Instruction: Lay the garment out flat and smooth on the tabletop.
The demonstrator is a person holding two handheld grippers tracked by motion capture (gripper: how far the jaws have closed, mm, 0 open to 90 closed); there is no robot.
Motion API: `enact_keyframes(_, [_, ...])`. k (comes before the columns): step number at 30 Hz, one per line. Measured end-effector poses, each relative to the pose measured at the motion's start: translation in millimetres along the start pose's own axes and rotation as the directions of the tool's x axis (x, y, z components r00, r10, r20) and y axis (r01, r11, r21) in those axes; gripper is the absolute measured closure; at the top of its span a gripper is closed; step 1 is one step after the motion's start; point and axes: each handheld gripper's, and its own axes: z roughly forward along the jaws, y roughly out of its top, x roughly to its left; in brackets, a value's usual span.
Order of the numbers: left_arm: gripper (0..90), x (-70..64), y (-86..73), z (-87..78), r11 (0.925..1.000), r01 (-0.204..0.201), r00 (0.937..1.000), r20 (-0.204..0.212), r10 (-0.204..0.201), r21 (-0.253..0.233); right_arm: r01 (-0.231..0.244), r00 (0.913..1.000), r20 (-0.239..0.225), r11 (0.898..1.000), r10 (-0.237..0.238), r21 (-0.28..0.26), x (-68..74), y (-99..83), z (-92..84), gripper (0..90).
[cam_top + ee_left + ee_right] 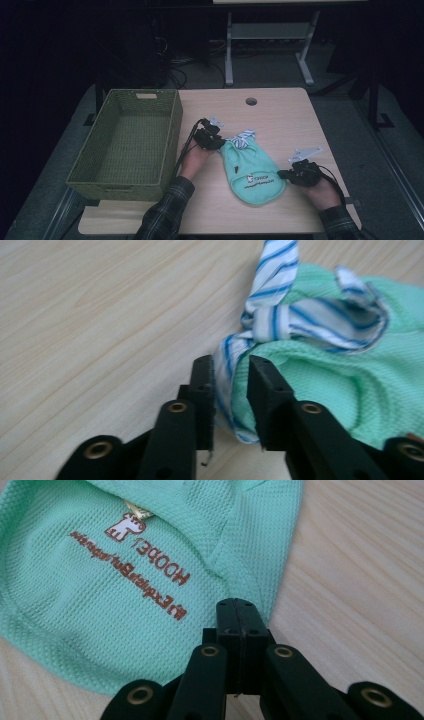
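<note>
1. I see the mint-green garment lying flat on the wooden bench, near the front edge, between my two hands. Its printed brown lettering faces up.
2. The blue-and-white striped trim sits bunched at the garment's far end, toward the middle of the bench.
3. My left gripper is at that far end. In the left gripper view its jaws stand a narrow way apart, with the striped edge and a fold of green cloth between them. The left pad touches the striped edge; I cannot tell whether the right pad presses on the cloth.
4. My right gripper is at the garment's near right edge. In the right gripper view its jaws are pressed together with no gap showing, at the border of the green cloth. I cannot tell whether a bit of hem is pinched between them.
5. The woven green basket stands on the left side of the bench, just beside my left forearm and apart from the garment.
</note>
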Motion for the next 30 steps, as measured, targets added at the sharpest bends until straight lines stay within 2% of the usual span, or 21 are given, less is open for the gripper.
enact_keyframes(4, [61.5, 2.0, 0.1, 2.5, 0.9999, 0.011, 0.9999, 0.009, -0.011, -0.008, 0.006, 1.0000, -0.003, 1.000, -0.006, 0.001, -1.2, 0.1, 0.1, 89.9])
enact_keyframes(7, [62.0, 3.2, -0.5, 6.8, 0.9999, 0.011, 0.9999, 0.009, -0.011, -0.001, 0.015, 0.9999, 0.003, 1.000, -0.015, 0.000, -0.4, 1.4, -0.2, 89.9])
enact_keyframes(10, [69.4, 3.7, -1.7, 10.1, 0.9999, 0.015, 0.9997, 0.020, -0.015, 0.002, 0.008, 1.0000, -0.004, 1.000, -0.008, -0.029, -0.6, 5.8, -3.5, 89.9])
enact_keyframes(12, [74.8, 4.7, -3.3, 13.1, 0.9996, 0.003, 0.9996, 0.029, -0.004, 0.029, 0.009, 0.9999, -0.006, 0.999, -0.009, -0.043, 0.6, 9.6, -5.2, 89.9])
enact_keyframes(14, [79.6, 3.6, -4.3, 12.2, 0.9997, 0.002, 0.9996, 0.029, -0.003, 0.023, 0.023, 0.9997, -0.004, 0.999, -0.023, -0.048, 1.1, 11.5, -5.1, 89.9])
enact_keyframes(20, [83.6, -3.6, -9.8, 3.2, 0.9991, -0.009, 0.9991, 0.042, 0.007, 0.040, 0.020, 0.9998, -0.001, 0.998, -0.020, -0.056, 1.7, 12.1, -6.6, 89.9])
enact_keyframes(27, [83.8, -20.8, -23.1, -10.2, 0.9981, -0.010, 0.9974, 0.072, 0.006, 0.061, 0.001, 0.9994, -0.033, 0.996, -0.004, -0.085, 6.5, 16.6, -6.9, 89.9])
enact_keyframes(30, [83.8, -26.0, -26.9, -13.6, 0.9979, -0.012, 0.9964, 0.085, 0.006, 0.064, 0.008, 0.9989, -0.046, 0.996, -0.012, -0.094, 9.5, 19.5, -3.7, 89.9])
